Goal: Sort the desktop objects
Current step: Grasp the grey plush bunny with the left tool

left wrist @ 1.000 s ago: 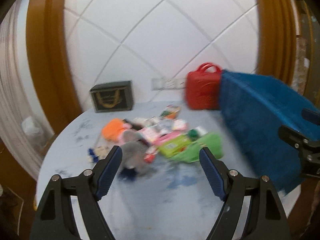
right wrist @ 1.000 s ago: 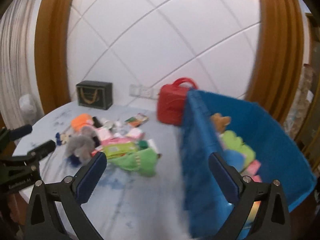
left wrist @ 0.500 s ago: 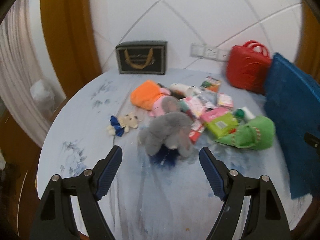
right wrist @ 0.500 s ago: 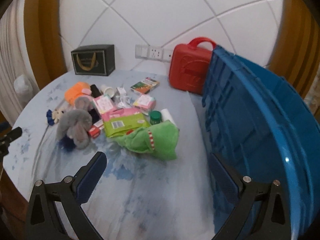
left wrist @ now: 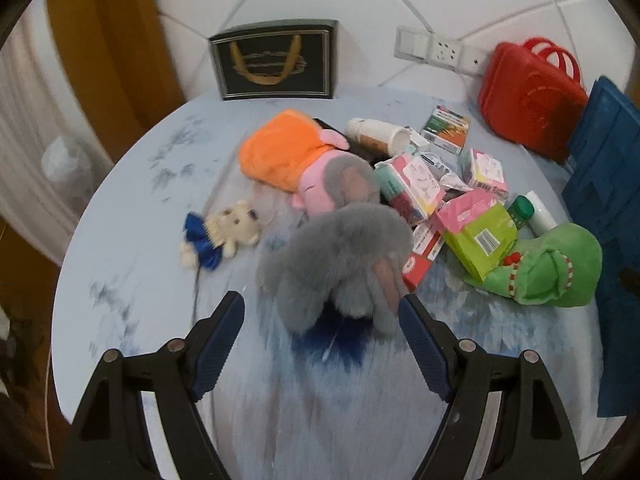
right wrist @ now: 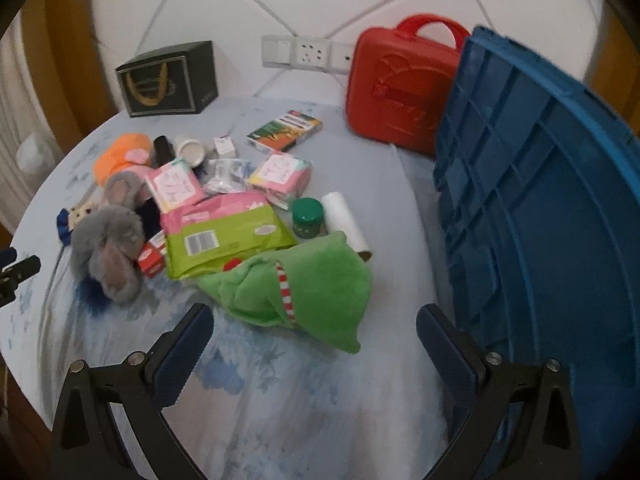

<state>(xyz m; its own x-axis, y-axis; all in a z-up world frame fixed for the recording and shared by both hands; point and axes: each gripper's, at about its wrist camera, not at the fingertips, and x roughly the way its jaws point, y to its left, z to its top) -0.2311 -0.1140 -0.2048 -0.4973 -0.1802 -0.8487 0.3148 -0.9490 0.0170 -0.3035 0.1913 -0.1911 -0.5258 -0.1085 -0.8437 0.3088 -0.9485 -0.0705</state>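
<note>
A pile of objects lies on the round pale-blue table [left wrist: 140, 208]. My left gripper [left wrist: 320, 320] is open and empty, its jaws on either side of the near end of a grey plush elephant [left wrist: 344, 252]. Behind it lie an orange and pink plush [left wrist: 288, 152], a small bear [left wrist: 228, 232] and a green packet [left wrist: 480, 236]. My right gripper [right wrist: 316, 328] is open and empty, just in front of a green plush [right wrist: 304, 292]. The grey elephant shows at left in the right wrist view [right wrist: 108, 248]. A blue crate [right wrist: 552, 216] stands at right.
A red plastic case [right wrist: 396, 84] and a black gift box [right wrist: 168, 80] stand at the back by the wall. Pink tissue packs [right wrist: 280, 172], a green-capped jar [right wrist: 308, 216], a white roll [right wrist: 344, 228] and a crayon box [right wrist: 284, 128] lie in the pile.
Both grippers tilted down and moved in toward the pile. The left one closed in on the grey elephant, the right one on the green plush. Both stayed open.
</note>
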